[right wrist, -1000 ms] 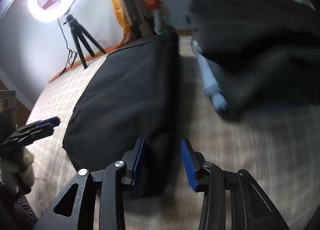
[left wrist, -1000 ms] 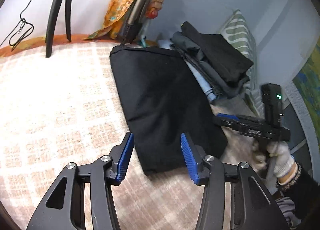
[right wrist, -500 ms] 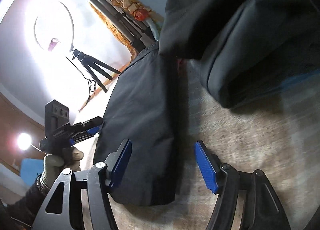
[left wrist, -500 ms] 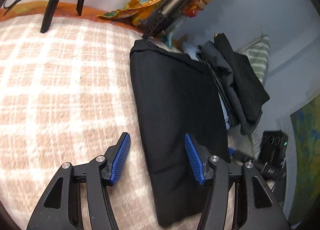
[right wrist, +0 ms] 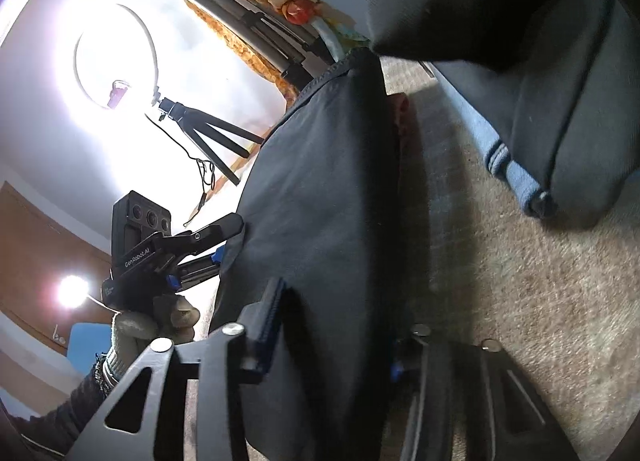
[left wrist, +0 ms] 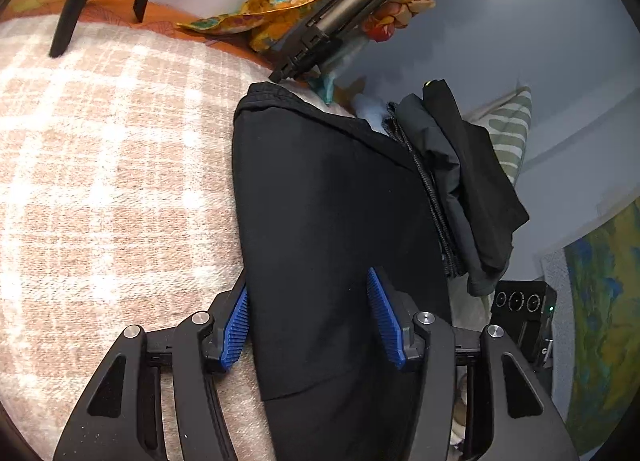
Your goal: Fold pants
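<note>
The folded black pants [left wrist: 332,221] lie on the checked blanket [left wrist: 100,165]; they also show in the right wrist view [right wrist: 320,197]. My left gripper [left wrist: 308,321] is open, its blue pads straddling the near left edge of the pants, with the cloth between the jaws. My right gripper [right wrist: 332,325] is open and straddles the pants' opposite long edge, cloth between its jaws; its right finger is in shadow. The left gripper shows in the right wrist view [right wrist: 224,241], at the pants' far edge.
A stack of folded dark clothes [left wrist: 464,181] lies right of the pants, close over the right gripper [right wrist: 520,61]. A folded tripod [left wrist: 360,5] with orange cloth leans at the back. A ring light on a tripod [right wrist: 116,61] stands on the bed.
Both grippers moved forward and lower onto the pants, so each now has a pants edge between its open jaws. The pants have not moved.
</note>
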